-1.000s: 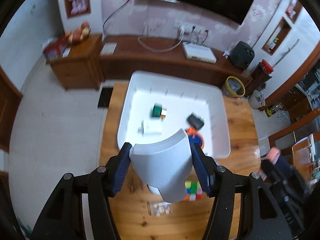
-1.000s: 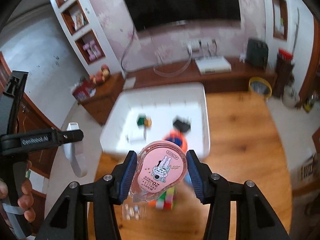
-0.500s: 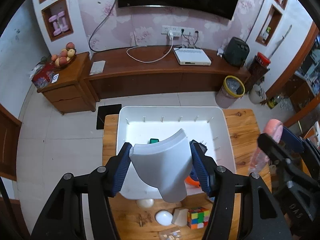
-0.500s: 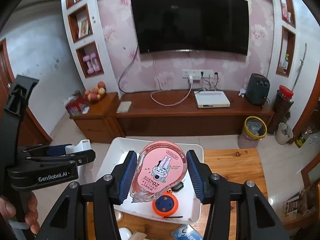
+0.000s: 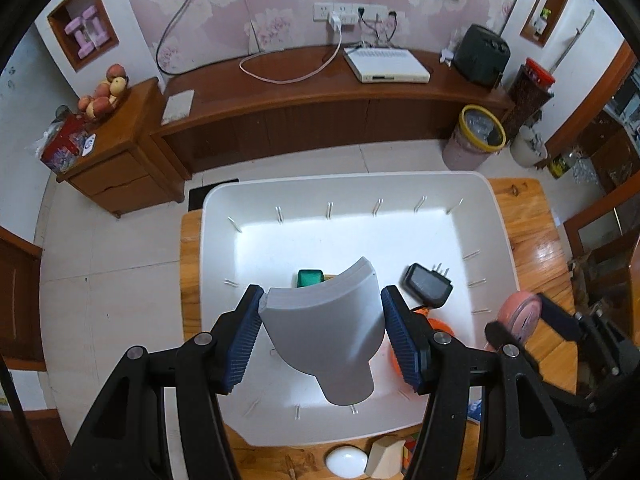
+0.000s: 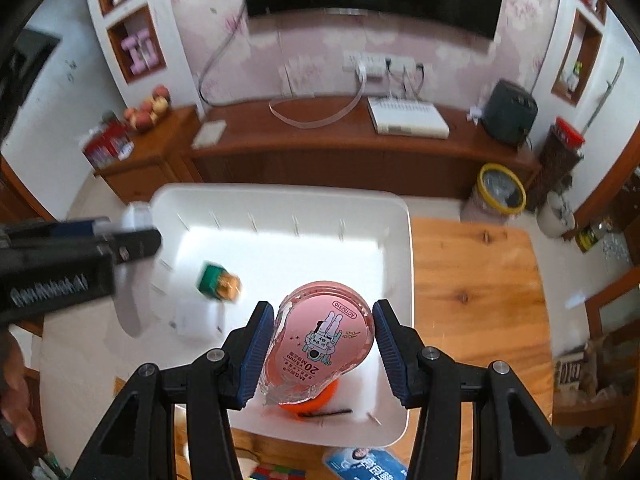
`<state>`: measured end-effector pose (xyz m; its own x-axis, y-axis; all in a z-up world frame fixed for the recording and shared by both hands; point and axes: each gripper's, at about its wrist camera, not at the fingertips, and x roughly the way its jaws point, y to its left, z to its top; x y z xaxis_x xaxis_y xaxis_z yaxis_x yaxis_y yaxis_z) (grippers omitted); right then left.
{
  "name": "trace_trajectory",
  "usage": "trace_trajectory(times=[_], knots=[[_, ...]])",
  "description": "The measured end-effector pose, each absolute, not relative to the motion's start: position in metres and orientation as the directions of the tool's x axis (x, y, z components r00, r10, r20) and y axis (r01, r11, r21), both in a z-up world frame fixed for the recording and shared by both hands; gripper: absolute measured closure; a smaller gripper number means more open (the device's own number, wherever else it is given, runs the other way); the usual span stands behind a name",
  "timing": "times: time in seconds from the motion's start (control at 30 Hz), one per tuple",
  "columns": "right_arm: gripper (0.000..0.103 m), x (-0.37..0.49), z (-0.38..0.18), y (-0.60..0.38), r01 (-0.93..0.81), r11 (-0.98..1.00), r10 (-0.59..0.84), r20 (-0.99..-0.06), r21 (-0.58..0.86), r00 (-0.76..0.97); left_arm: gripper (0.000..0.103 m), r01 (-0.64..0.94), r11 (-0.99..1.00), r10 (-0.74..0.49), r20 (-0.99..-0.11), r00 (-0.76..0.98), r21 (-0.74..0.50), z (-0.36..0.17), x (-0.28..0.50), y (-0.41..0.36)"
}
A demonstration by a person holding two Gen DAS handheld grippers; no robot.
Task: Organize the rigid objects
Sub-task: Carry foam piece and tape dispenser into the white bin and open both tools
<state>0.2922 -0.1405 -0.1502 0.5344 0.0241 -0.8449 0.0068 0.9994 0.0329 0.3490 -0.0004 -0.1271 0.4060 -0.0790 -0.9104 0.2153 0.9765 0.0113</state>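
Both hand-held grippers loaded — grey scoop (image 5: 326,328), pink tape dispenser (image 6: 322,346).

Clearance inside white bin (image 5: 502,216)

Your open floor lies toward 12 o'clock; green block (image 5: 310,278), black charger (image 5: 428,285) and orange disc (image 6: 316,400) obstruct nearer.

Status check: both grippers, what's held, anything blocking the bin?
Left gripper shut on grey curved part. Right gripper shut on pink tape dispenser. Both over white bin. Charger, green block inside.

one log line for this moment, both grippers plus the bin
left gripper: shut on grey scoop | right gripper: shut on pink tape dispenser | both above white bin
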Motion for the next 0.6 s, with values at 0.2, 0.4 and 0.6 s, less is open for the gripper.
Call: trace_trajectory(times=[0.2,0.4,0.6], knots=[[0.051,0.291,-0.189,-0.140,0.029,0.998,0.032,-0.896,0.050,0.443,0.040,0.240,0.971,-0.071,-0.937,0.342,0.014,-0.160,0.357,-0.007],[0.051,0.294,-0.212,-0.136,0.056,0.995,0.059,-0.918,0.088,0.393,0.039,0.246,0.968,-0.014,-0.959,0.282,0.058,-0.198,0.357,-0.005],[0.037,0.291,-0.214,-0.136,0.059,0.992,0.085,-0.921,0.116,0.380,0.036,0.237,0.971,-0.023,-0.964,0.265,0.042,-0.204,0.352,-0.002]])
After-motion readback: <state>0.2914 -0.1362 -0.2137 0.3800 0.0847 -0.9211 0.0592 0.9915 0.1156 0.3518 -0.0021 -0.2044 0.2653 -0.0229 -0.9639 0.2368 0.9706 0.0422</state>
